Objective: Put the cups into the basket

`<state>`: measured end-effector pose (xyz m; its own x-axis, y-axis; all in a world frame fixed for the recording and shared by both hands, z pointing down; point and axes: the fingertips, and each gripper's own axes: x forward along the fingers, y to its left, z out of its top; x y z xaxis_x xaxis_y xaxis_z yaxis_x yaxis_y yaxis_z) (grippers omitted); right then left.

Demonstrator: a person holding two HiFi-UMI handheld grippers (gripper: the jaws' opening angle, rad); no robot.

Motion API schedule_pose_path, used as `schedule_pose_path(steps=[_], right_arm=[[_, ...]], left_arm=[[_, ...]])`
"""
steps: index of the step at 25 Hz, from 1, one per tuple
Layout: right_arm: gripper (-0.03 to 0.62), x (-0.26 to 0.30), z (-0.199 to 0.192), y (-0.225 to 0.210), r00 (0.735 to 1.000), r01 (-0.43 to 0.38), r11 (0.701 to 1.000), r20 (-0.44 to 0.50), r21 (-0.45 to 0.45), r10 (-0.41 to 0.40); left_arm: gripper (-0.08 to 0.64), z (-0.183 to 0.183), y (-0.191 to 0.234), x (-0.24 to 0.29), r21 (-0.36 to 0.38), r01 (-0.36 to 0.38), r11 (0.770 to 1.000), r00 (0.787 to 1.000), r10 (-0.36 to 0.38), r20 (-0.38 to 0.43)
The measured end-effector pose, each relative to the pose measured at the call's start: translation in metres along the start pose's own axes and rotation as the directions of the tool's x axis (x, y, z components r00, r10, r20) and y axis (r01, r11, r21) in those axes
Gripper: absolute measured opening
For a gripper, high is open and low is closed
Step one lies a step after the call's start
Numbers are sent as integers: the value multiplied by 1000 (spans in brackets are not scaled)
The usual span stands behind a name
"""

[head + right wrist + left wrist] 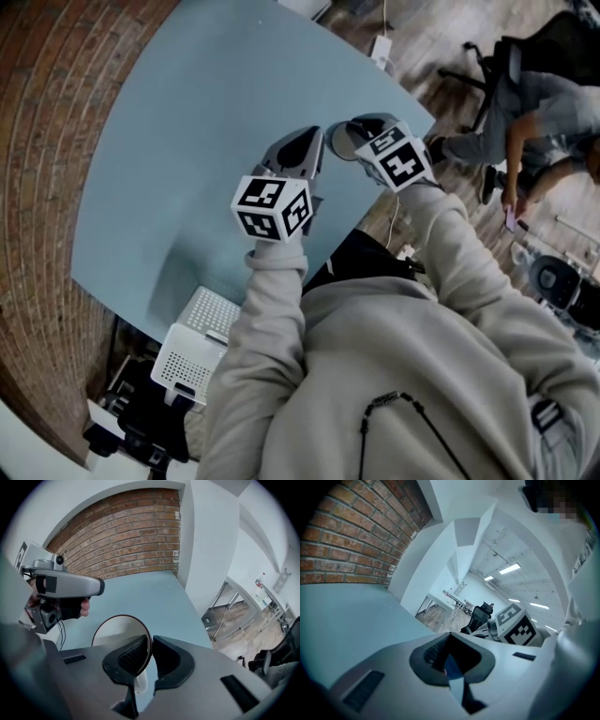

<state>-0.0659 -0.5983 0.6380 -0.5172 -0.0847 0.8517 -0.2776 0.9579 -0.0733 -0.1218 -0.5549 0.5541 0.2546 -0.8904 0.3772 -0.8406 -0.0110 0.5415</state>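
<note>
The cup (117, 631) is pinched by its rim in my right gripper (149, 641) above the table (187, 141). The basket (192, 352) sits well apart, below the table's near edge by my left sleeve. My left gripper (450, 637) hangs just beside the right one, jaws closed together on nothing I can name. Only the head view shows the basket and a seated person (534, 122), and only the right gripper view shows the pinch.
</note>
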Motion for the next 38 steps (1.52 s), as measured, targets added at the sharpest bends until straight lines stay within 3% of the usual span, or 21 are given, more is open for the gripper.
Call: schedule_pose_path(steps=[4,12,23,31,38], right_arm=[[49,-27,28,-13,998,34,999,52,-14,-33],[49,-100,87,10,988,71,996,139,-53,-63],[49,-143,108,33,974,71,992,221,-102,-47],[49,-150,107,44,977,56,988,210,-143,-25],[48,-134,137,102,976,-21,965,205,-261,77]], left_arm=[[-3,30,-11,-10,48,8,999,999,-10,38],[-3,89,-41,-60,142,14,990,992,-32,122],[-5,109,-65,-92,213,2,977,981,-43,189],[-3,110,-67,-110,204,-33,979,975,-13,222],[-5,103,-32,-163,156,-147,977,958,102,269]])
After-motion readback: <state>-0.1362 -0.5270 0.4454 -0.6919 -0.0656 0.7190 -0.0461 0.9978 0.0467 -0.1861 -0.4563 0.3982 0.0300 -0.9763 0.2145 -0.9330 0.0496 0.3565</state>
